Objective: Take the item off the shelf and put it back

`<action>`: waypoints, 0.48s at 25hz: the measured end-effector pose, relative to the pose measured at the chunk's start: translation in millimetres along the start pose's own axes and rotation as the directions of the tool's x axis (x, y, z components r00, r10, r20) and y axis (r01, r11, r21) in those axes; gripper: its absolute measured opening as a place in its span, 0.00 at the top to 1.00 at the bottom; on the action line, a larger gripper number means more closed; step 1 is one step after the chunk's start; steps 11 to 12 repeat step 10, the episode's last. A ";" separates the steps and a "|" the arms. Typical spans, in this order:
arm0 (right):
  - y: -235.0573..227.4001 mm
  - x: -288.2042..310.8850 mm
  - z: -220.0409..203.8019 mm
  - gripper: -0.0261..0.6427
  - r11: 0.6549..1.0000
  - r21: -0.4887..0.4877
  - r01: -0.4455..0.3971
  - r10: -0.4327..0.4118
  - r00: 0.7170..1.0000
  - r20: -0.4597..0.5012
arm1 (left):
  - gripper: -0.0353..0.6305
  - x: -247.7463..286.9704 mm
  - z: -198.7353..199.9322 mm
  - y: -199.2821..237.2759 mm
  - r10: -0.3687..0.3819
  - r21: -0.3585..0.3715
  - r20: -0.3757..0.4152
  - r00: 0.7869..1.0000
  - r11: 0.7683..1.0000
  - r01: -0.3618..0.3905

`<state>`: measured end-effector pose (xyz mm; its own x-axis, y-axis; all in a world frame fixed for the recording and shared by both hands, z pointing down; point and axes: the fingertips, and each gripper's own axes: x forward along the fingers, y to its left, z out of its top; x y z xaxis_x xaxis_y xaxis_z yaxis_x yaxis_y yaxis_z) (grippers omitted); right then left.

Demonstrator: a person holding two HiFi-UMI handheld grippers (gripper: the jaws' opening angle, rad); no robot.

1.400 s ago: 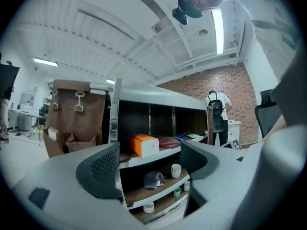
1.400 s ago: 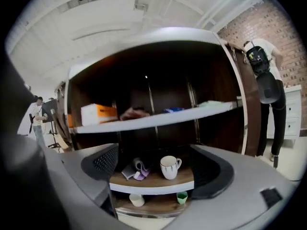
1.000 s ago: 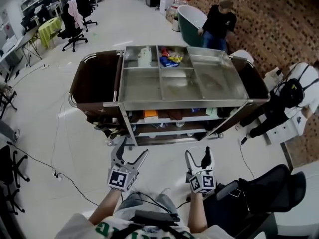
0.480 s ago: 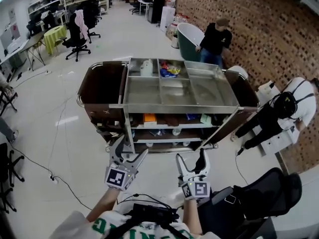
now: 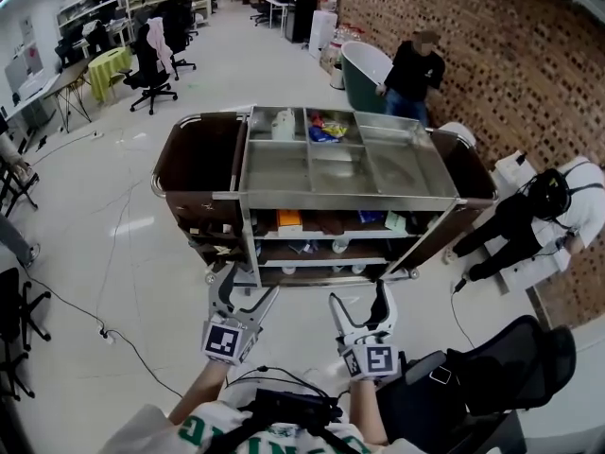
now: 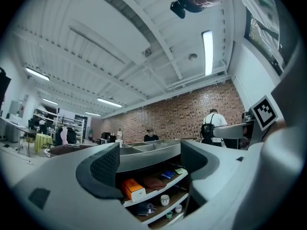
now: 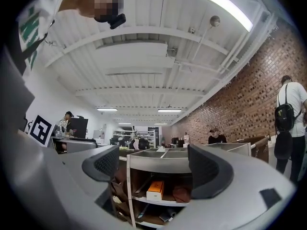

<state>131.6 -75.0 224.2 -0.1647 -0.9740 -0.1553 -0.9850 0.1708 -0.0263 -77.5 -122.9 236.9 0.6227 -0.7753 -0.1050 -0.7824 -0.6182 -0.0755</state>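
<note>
left gripper (image 5: 246, 289), jaws apart, faces orange box (image 5: 288, 220) on cart (image 5: 331, 200) shelf.

There is one cart (image 5: 331, 200), its steel top split into six compartments, with at least two shelves (image 5: 321, 237) beneath. The shelves hold one orange box (image 5: 288, 220), two white cups (image 6: 164, 200) (image 6: 178, 208) and one green cup (image 6: 169, 215). Two grippers show: the left gripper (image 5: 246, 288) and the right gripper (image 5: 359, 298). Two bystanders stand nearby, one in black (image 5: 416, 64) and one in white (image 5: 579, 197), beside one tub (image 5: 359, 64).
</note>
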 end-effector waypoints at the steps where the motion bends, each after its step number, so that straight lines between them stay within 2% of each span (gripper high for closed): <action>1: 0.8 -0.3 -0.1 0.25 1.000 0.000 -0.005 0.005 1.000 -0.001 | 0.39 -1.9 -1.4 0.9 0.005 0.002 -0.003 1.000 1.000 -0.005; 4: 3.1 -0.1 0.9 0.25 1.000 -0.001 -0.020 0.020 1.000 -0.002 | 0.39 -6.3 -6.1 3.6 0.019 0.021 -0.002 1.000 1.000 -0.019; 12: 10.0 -0.6 3.0 0.25 0.999 0.002 -0.047 0.047 0.999 -0.005 | 0.39 -10.2 -9.5 3.3 0.031 0.010 -0.025 0.999 0.999 -0.031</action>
